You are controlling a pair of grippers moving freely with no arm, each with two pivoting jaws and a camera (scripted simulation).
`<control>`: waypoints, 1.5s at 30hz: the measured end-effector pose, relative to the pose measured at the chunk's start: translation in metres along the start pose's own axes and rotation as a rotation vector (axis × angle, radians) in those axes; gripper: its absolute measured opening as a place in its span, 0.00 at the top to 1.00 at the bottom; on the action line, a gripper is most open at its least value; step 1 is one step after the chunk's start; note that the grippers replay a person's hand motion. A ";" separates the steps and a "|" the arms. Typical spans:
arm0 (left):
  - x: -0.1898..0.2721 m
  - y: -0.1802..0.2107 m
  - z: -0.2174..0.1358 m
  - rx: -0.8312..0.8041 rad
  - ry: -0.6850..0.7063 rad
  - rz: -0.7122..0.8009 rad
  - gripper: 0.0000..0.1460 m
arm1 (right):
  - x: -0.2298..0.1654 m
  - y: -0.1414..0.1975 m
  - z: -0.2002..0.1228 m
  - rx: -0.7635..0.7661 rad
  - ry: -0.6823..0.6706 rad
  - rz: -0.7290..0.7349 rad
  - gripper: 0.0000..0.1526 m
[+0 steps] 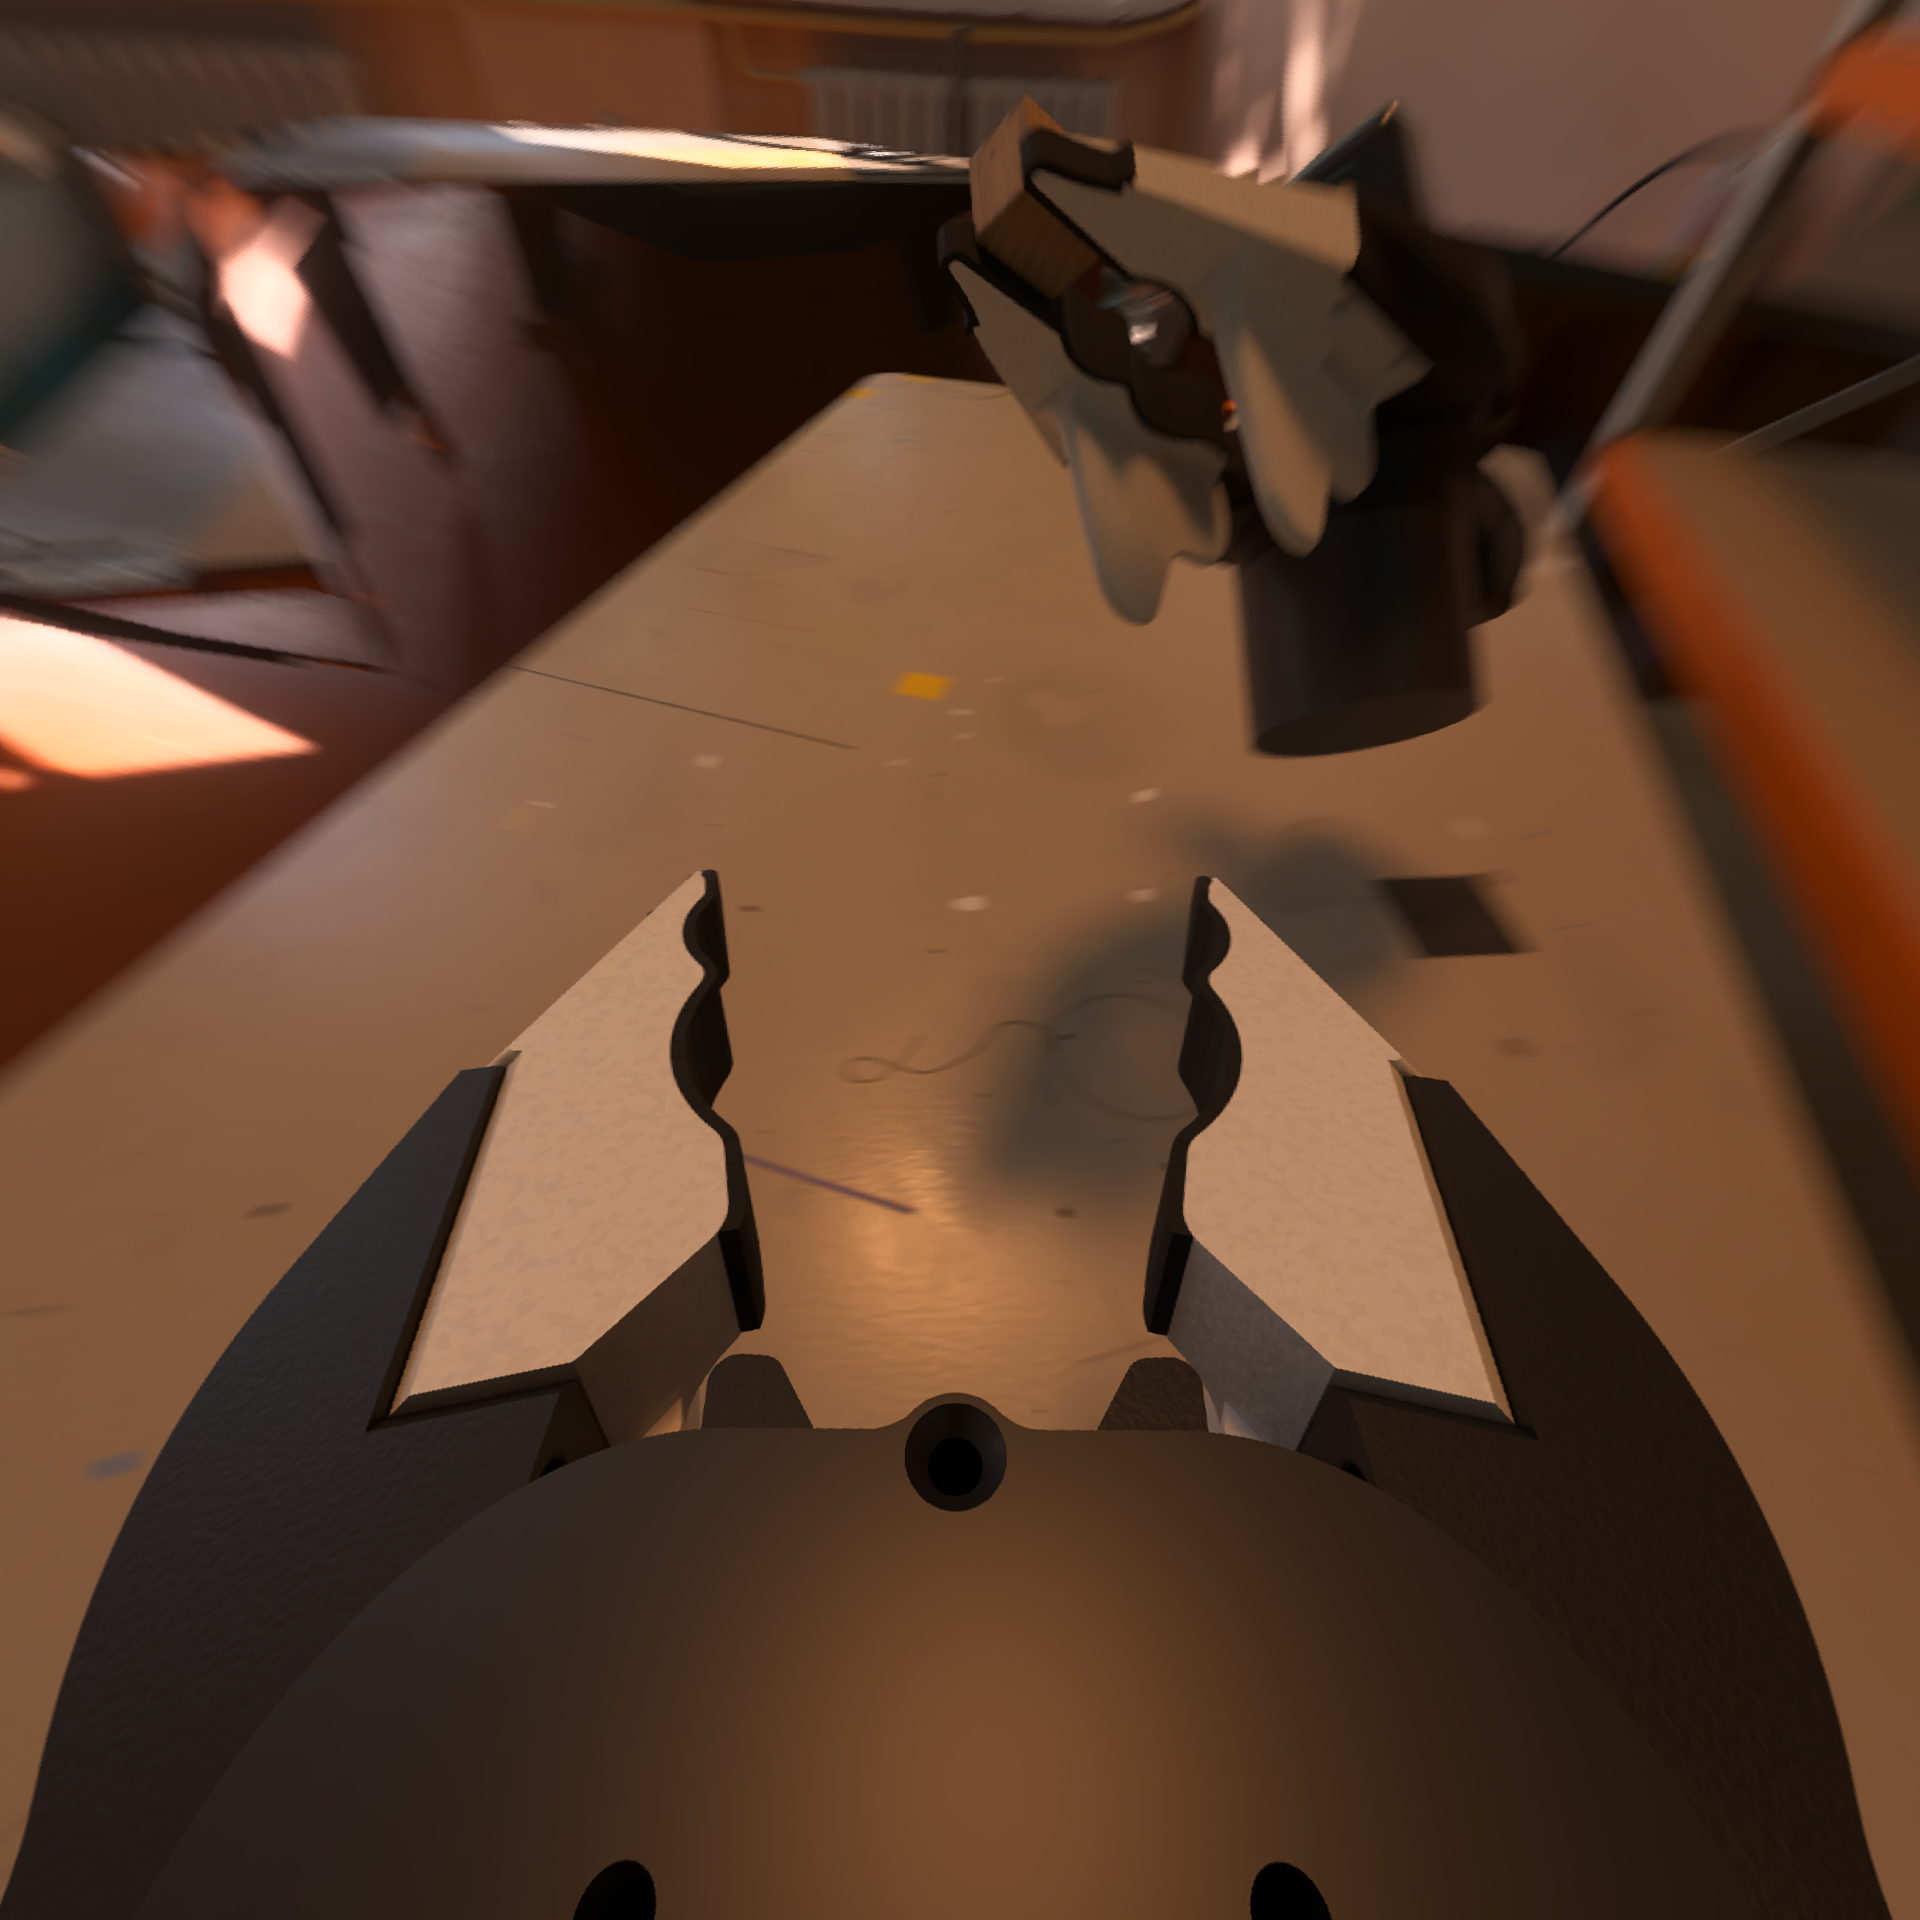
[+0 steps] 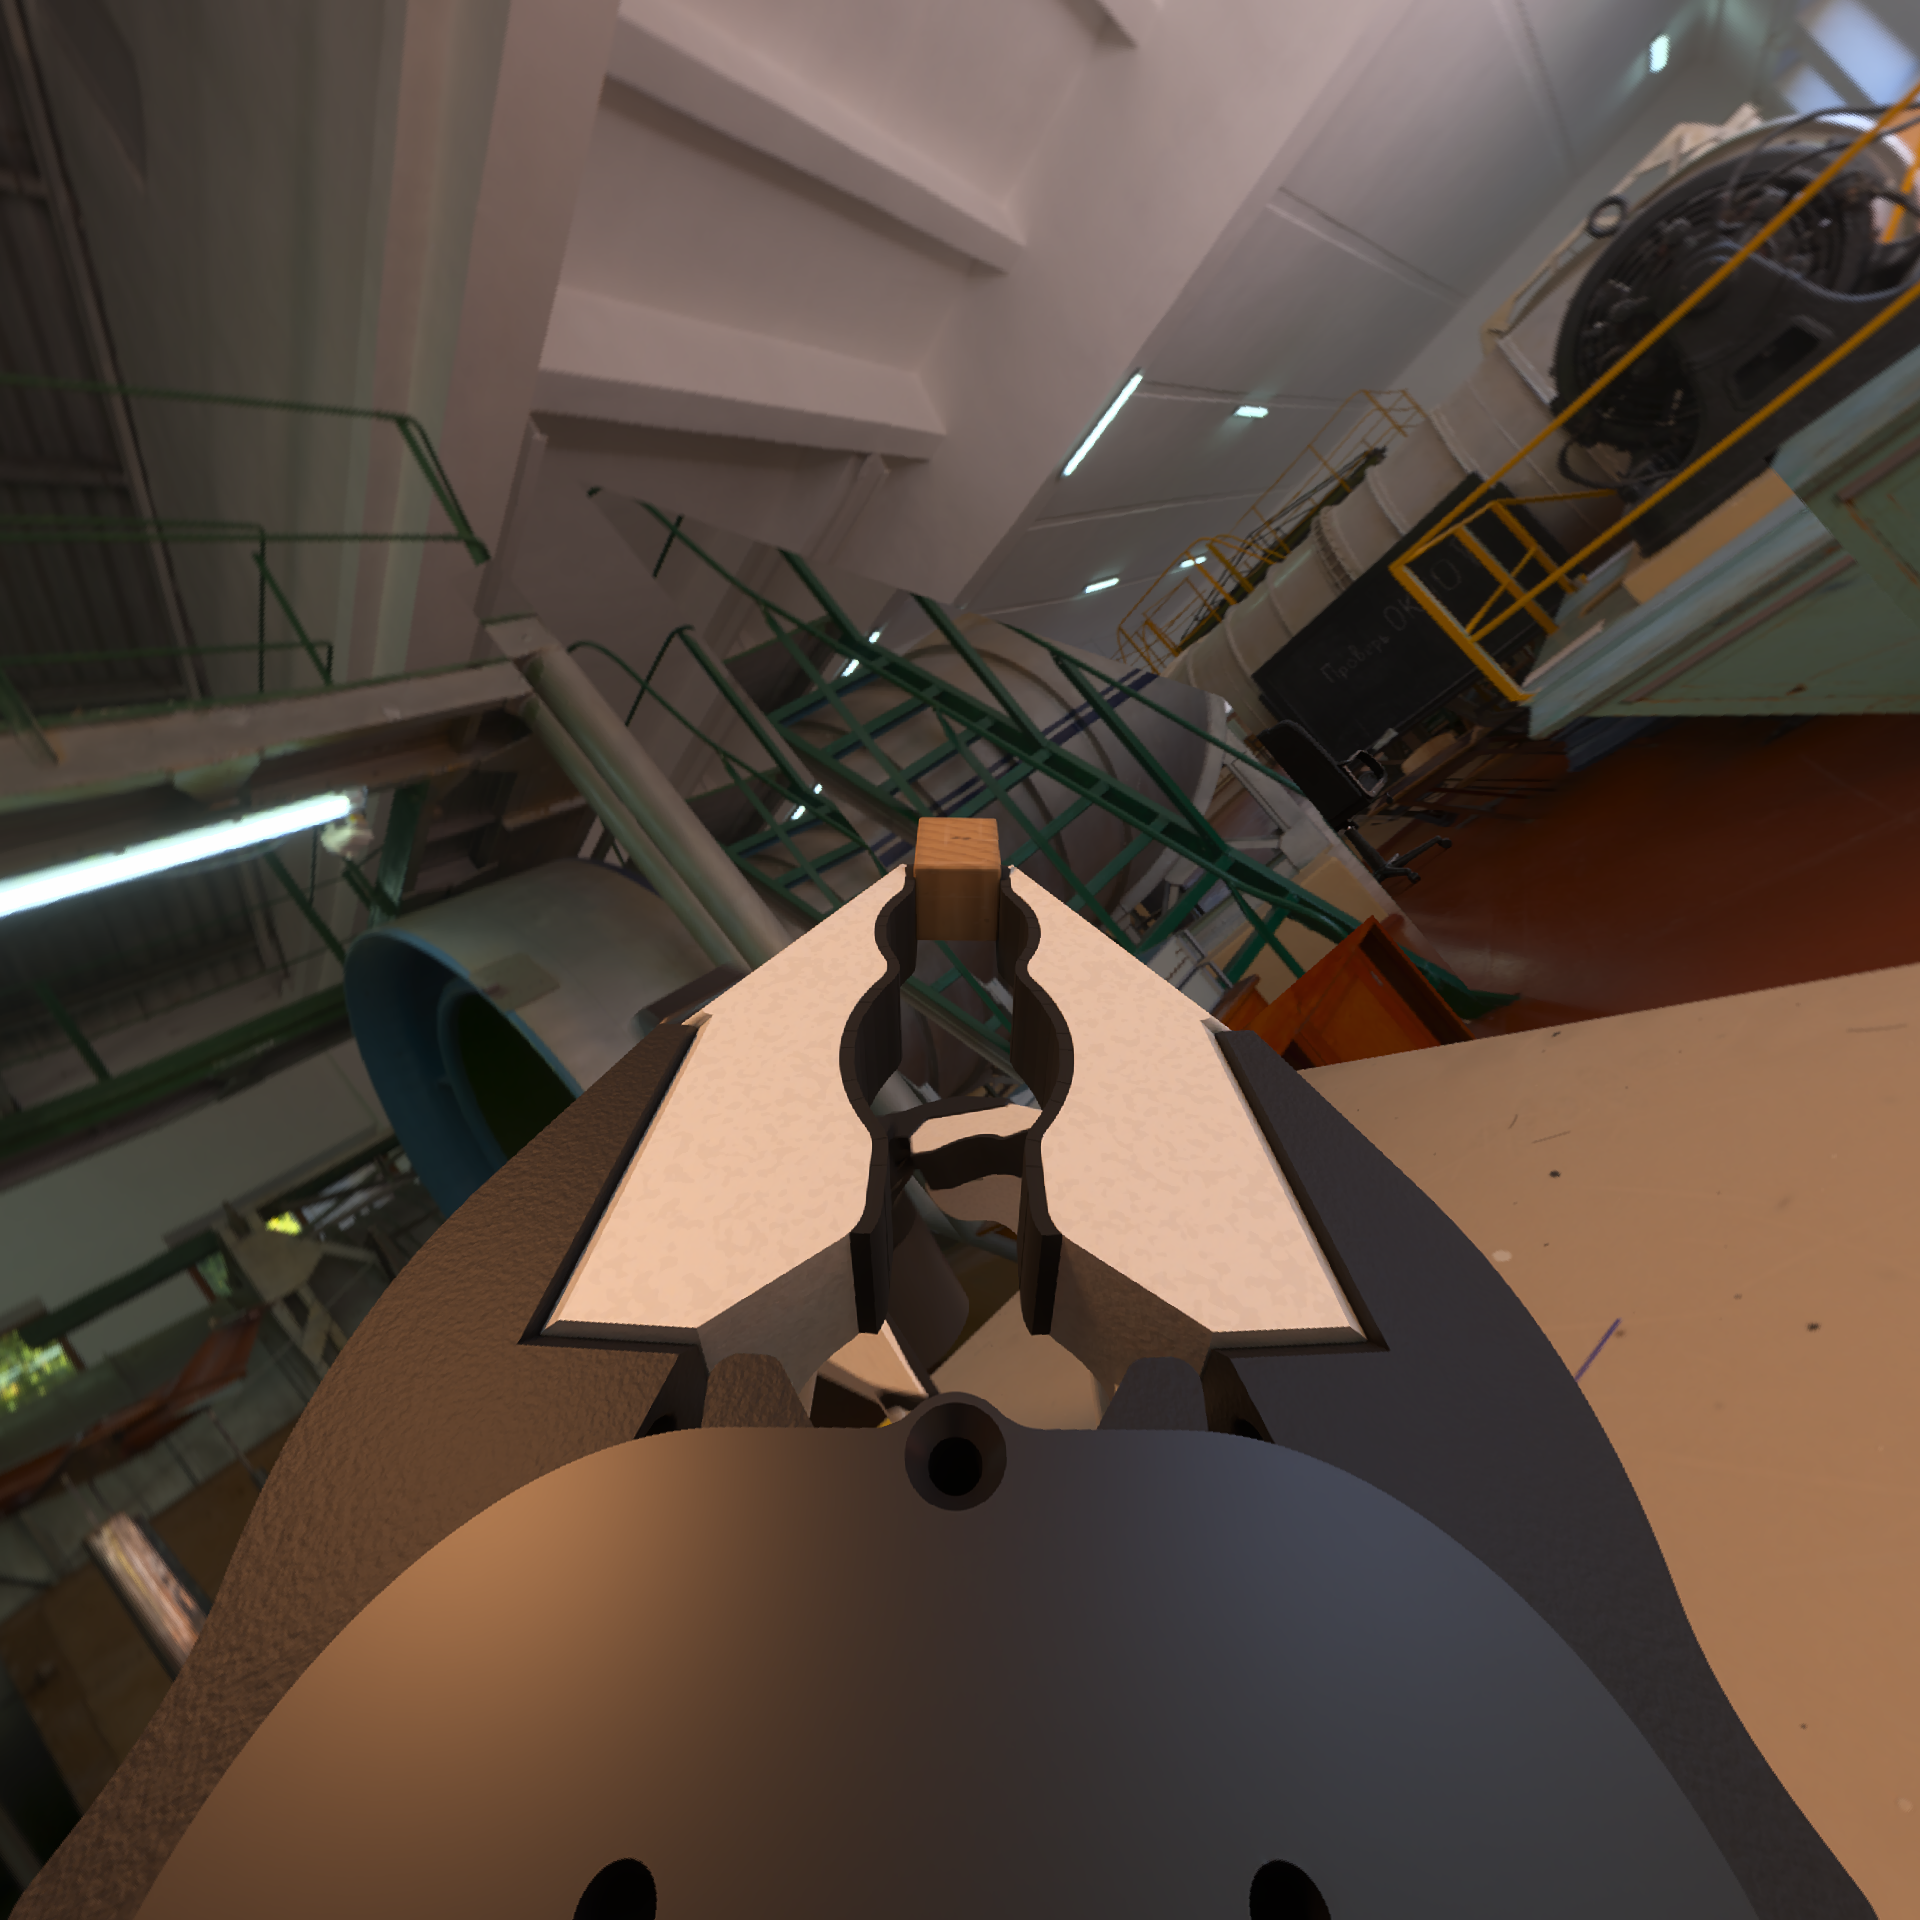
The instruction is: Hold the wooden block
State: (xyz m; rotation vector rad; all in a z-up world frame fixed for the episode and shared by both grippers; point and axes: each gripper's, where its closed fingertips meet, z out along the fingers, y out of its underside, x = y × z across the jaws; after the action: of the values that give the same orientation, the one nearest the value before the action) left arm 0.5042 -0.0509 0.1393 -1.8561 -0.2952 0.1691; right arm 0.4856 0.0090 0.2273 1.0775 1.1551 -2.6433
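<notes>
Block pinched at the jaw tips.
Right gripper (image 2: 958,883) pinches the block (image 2: 957,881) high above the counter (image 1: 727,727); left gripper (image 1: 956,894) jaws are spread, empty.

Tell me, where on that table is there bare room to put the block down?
Nearly all of the table is bare: the long stretch ahead of the open left gripper, out to its far edge. The right gripper, shut on the block, hangs in the air over the right side. A dark patch lies flat on the top there.
</notes>
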 end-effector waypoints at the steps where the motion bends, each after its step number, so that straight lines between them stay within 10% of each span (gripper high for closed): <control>1: -0.005 0.001 0.001 -0.007 -0.090 0.087 0.36 | 0.003 -0.001 0.000 0.008 0.014 0.019 0.91; 19: -0.001 0.008 0.035 -0.061 -0.584 0.709 0.28 | 0.019 -0.005 0.013 0.132 0.118 0.218 0.91; 34: -0.003 -0.010 0.031 -0.029 -0.724 0.806 0.28 | 0.026 0.013 0.016 0.184 0.145 0.383 0.91; 45: -0.007 -0.011 0.024 -0.009 -0.638 0.595 0.38 | 0.029 0.013 0.009 0.120 0.141 0.364 0.91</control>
State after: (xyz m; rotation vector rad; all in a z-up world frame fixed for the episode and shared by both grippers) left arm 0.4898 -0.0277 0.1419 -1.8103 -0.1647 1.1780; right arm 0.4627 -0.0009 0.2056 1.3659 0.7374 -2.4065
